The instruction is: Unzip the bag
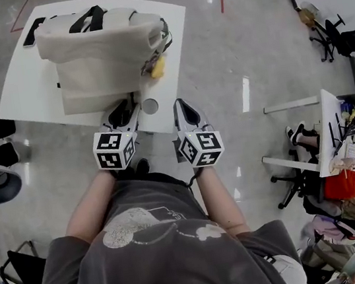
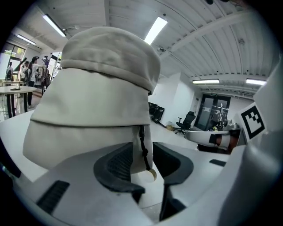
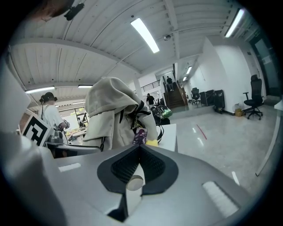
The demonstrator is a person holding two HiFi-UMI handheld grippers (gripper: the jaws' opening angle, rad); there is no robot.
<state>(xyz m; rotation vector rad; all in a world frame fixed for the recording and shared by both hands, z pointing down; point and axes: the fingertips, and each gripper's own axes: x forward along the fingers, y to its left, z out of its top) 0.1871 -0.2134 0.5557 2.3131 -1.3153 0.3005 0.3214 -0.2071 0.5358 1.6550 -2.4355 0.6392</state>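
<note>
Presently the beige bag (image 1: pixel 103 53) is seen on the table (image 1: pixel 24 82), upper left of the head view. Its black zip pull (image 2: pixel 142 143) hangs between the left gripper's (image 2: pixel 143 170) wide-parted jaws, gripped by neither. The right gripper (image 3: pixel 138 170) is closed, empty. Either a coming grasp or a release is fitted.

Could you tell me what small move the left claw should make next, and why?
Probably close the left claw on the black zipper pull: its jaws stand open with the pull hanging between them at a corner of the beige bag, not yet gripped.
</note>
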